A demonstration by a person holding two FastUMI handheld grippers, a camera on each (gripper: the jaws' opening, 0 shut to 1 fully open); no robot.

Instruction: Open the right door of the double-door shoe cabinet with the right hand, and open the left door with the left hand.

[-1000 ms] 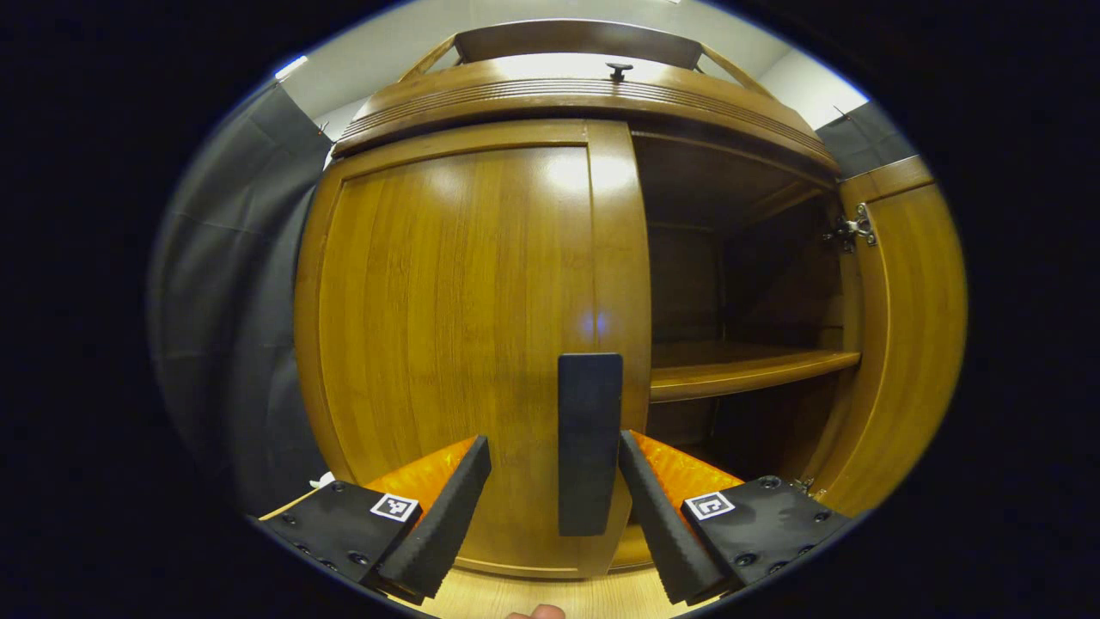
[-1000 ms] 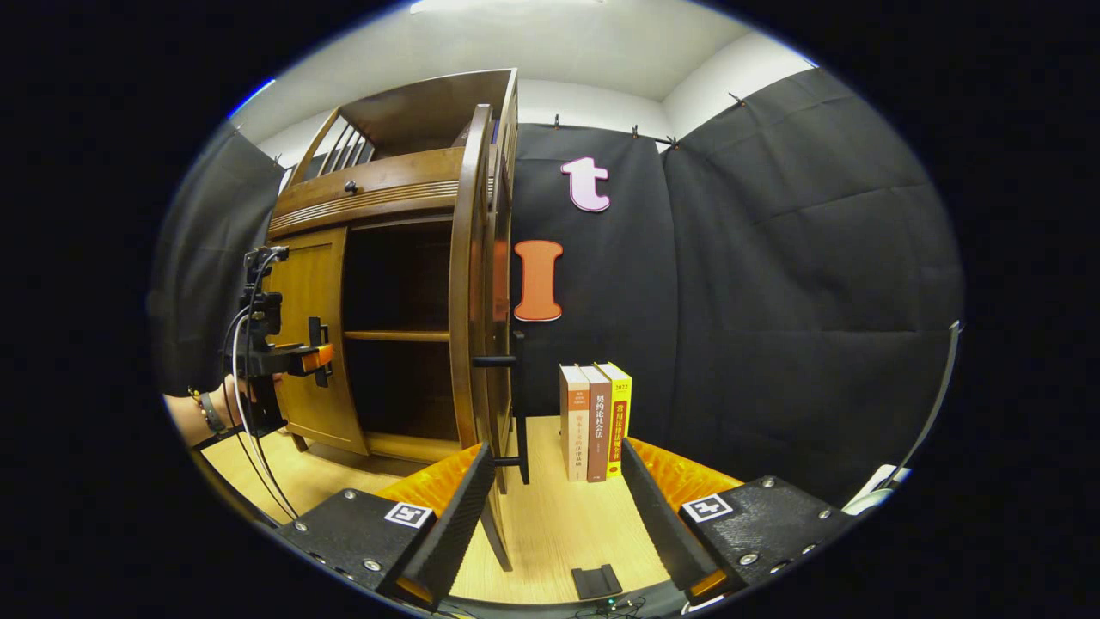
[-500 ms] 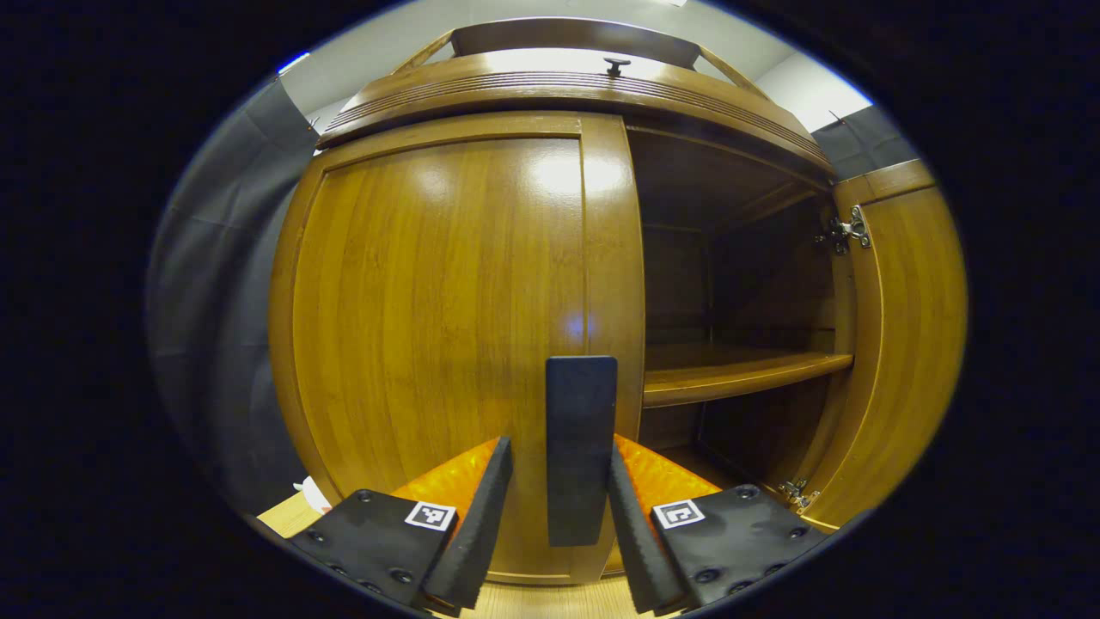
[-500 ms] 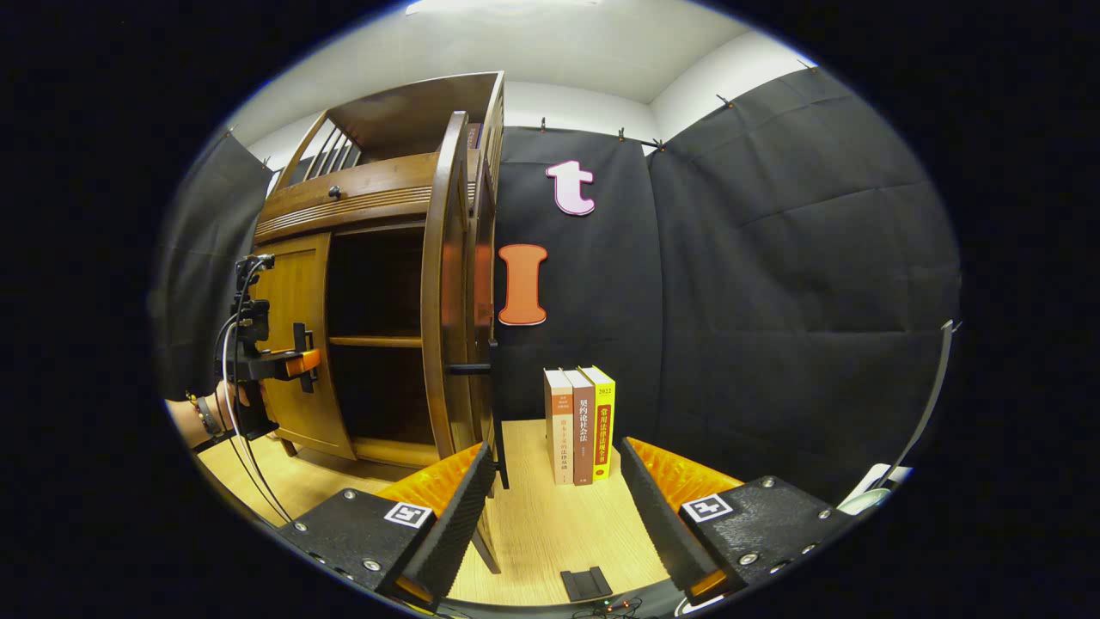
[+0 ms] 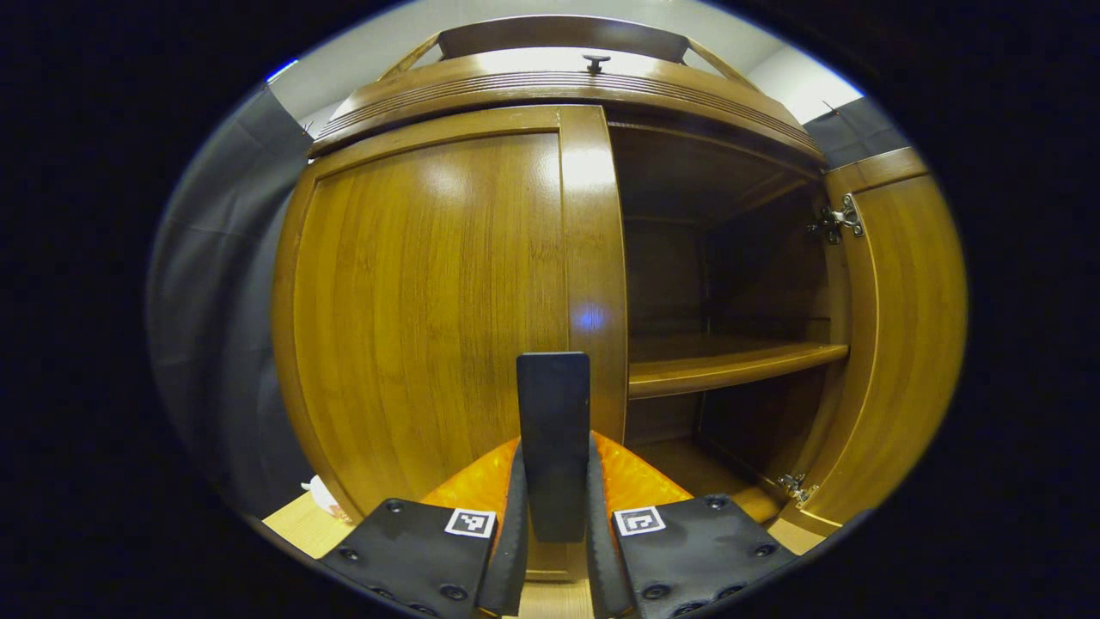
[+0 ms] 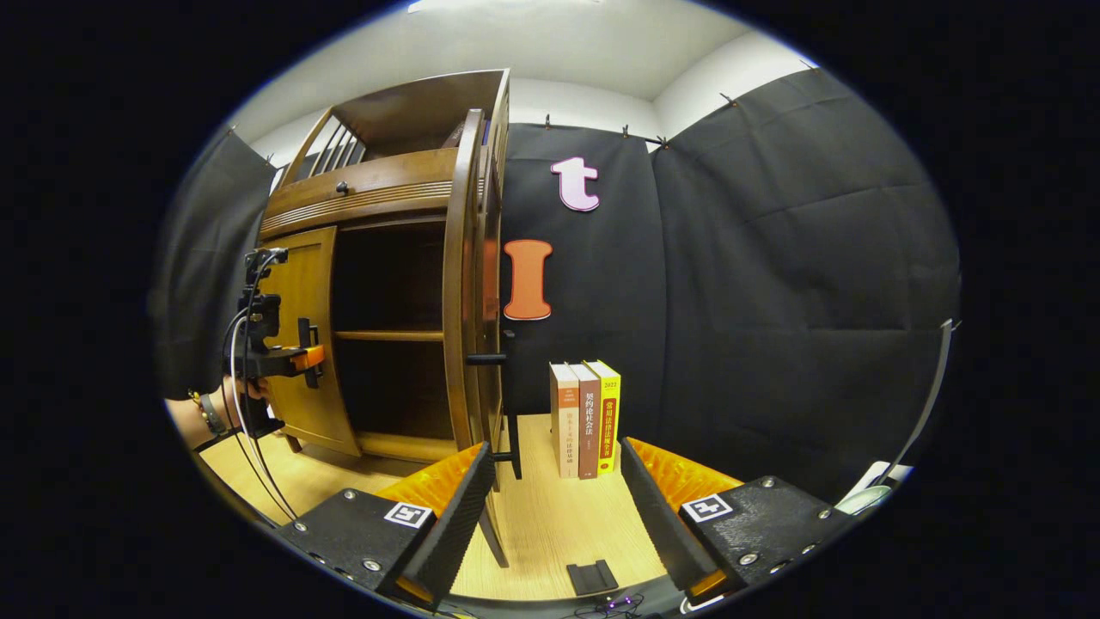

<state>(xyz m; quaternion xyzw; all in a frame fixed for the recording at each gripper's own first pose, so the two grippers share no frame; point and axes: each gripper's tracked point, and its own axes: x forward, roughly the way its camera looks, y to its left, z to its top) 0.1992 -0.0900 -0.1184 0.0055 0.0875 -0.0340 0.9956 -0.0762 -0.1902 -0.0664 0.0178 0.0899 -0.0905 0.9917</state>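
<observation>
One of the two doors of the shoe cabinet [image 5: 559,77] is already open: the right door [image 5: 898,335] is swung out wide, and behind it the dark inside with a wooden shelf [image 5: 730,365] can be seen. In the right gripper view this door [image 6: 468,284] stands edge-on, with its dark bar handle [image 6: 488,359] pointing outward. The right gripper [image 6: 554,516] is apart from it, its fingers [image 6: 451,520] spread wide and holding nothing, over the light wooden worktop [image 6: 550,524]. Three upright books [image 6: 586,419] stand on the worktop just beside the open door.

The left door [image 5: 430,301] lies flat against the cabinet front, so this half of the task is not yet done. The left gripper [image 5: 554,533] is at the dark handle of the left door [image 5: 554,438], and its fingers [image 5: 514,533] are clenched on the handle from both sides. In the right gripper view the left gripper [image 6: 292,359], held by a hand [image 6: 228,400], is seen against the same door.

In my judgement, the task is about halfway. The grasp on the left handle looks complete, and what remains is to pull this door outward on its hinges until it stands open like the right one.
</observation>
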